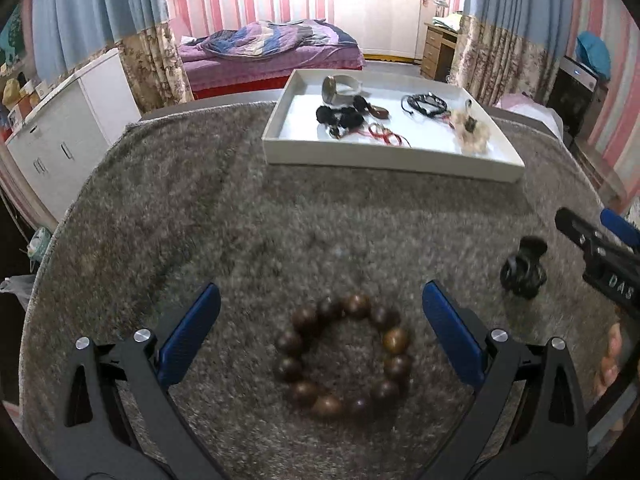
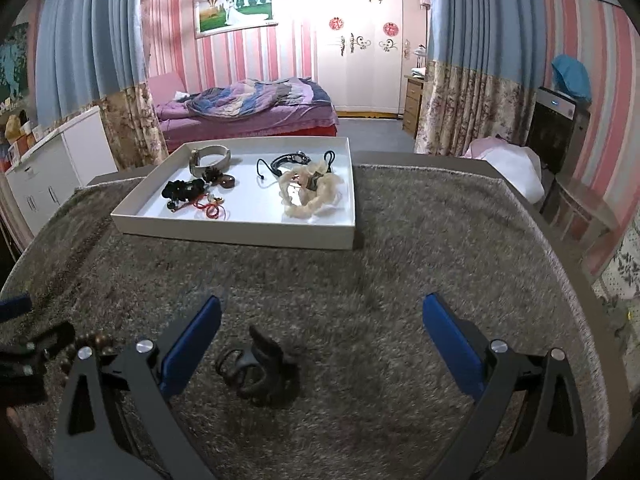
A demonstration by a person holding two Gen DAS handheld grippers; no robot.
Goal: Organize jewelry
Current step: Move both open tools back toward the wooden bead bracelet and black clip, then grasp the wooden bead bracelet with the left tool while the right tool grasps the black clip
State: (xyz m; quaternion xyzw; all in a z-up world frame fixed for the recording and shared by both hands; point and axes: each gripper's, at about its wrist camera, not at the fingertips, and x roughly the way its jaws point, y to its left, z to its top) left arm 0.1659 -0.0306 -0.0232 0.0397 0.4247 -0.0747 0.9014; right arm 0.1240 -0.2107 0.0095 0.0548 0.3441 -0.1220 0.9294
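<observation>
A brown wooden bead bracelet point(image 1: 344, 358) lies on the grey shaggy rug between the blue pads of my left gripper point(image 1: 320, 308), which stands open around it without touching. A black hair claw clip point(image 1: 524, 270) lies to its right. In the right wrist view that clip point(image 2: 260, 368) sits between the pads of my open right gripper point(image 2: 322, 316), nearer the left pad. The bracelet point(image 2: 94, 342) peeks out at the left edge there. A white tray point(image 1: 396, 158) at the back holds a watch, black hair ties, red cords, a black cord bracelet and a cream scrunchie.
The rug point(image 2: 400, 280) covers a round table. The right gripper point(image 1: 600, 252) and a hand show at the right edge of the left wrist view. Behind the table are a bed point(image 2: 248, 108), a white cabinet point(image 1: 60, 140) and curtains.
</observation>
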